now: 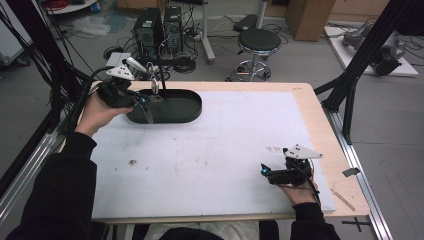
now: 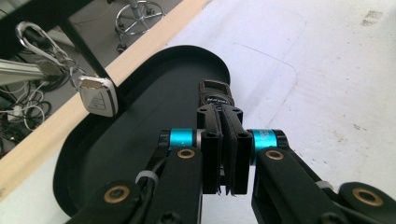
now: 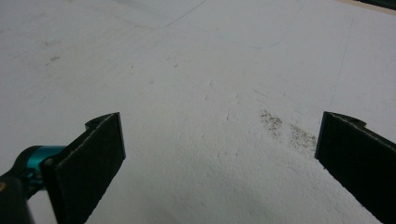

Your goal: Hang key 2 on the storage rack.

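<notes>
My left gripper (image 1: 149,101) hovers over the left part of a black oval tray (image 1: 185,112). Its jaws are shut on a small dark flat object (image 2: 215,92), whose end sticks out past the fingertips of the left gripper (image 2: 220,114) above the tray (image 2: 154,107). A silver carabiner (image 2: 32,37) with a pale key fob (image 2: 97,95) hangs beside a thin black post at the tray's far edge; the fob (image 1: 155,86) is just behind the gripper. My right gripper (image 1: 265,171) rests low at the table's front right, jaws wide open over bare white surface, right gripper (image 3: 219,154) holding nothing.
The white table top (image 1: 225,140) has a wooden rim (image 1: 320,125). A black frame leg (image 1: 350,85) stands off the right edge. A stool (image 1: 257,42) and computer towers (image 1: 157,27) stand on the floor beyond the far edge.
</notes>
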`<state>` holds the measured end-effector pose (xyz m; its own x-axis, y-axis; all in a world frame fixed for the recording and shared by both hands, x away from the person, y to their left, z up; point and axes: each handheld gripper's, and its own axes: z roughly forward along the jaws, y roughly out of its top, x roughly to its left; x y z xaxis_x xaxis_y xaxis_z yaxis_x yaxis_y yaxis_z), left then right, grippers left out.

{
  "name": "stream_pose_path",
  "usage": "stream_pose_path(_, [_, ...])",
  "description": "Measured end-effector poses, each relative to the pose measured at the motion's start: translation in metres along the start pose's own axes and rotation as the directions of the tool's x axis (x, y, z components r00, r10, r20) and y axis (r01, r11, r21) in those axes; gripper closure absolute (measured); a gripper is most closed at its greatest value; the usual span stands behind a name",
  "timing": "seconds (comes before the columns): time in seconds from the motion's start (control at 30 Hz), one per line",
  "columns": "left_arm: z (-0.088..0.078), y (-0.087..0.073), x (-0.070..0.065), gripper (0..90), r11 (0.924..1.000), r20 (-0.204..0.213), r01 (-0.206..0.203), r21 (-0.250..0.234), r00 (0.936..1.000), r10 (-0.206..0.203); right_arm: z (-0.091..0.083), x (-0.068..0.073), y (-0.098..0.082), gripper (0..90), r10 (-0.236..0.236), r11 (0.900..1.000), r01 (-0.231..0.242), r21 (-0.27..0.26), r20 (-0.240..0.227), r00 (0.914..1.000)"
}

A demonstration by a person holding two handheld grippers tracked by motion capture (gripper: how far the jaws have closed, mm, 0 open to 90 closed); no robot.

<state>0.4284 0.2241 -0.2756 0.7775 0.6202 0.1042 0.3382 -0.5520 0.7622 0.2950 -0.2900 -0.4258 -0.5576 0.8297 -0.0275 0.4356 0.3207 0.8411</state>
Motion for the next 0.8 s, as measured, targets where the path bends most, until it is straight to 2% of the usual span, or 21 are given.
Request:
stream_pose_path(0.2, [-0.003,0.008,0.004,86.3,1.0000,-0.014,-0.004,-0.003,0.9999,0.004,0.000,0.000,0.000,0.7,0.001,1.000,-0.001,0.000,0.001,1.0000])
stream_pose_path(0.27, [-0.004,0.009,0.006,86.3,0.9999,-0.013,0.010,-0.012,0.9999,-0.010,0.000,0.000,0.000,0.7,0.001,1.000,-0.001,0.002,0.001,1.0000])
stream_pose_path(0.4, [-0.005,0.013,0.008,86.3,0.9999,-0.027,0.013,-0.008,0.9995,-0.013,0.000,0.000,0.000,0.7,0.002,1.000,-0.002,0.001,0.001,1.0000])
stream_pose_path(0.53, [-0.008,0.021,0.010,86.3,0.9999,-0.039,0.006,-0.016,0.9992,-0.006,0.000,0.000,0.000,0.7,-0.002,1.000,0.002,0.003,0.001,1.0000])
stream_pose_path(0.8, [-0.005,0.040,0.012,86.3,0.9999,-0.060,-0.011,-0.001,0.9982,0.011,0.001,0.000,0.000,0.7,-0.006,1.000,0.006,0.004,0.002,1.0000])
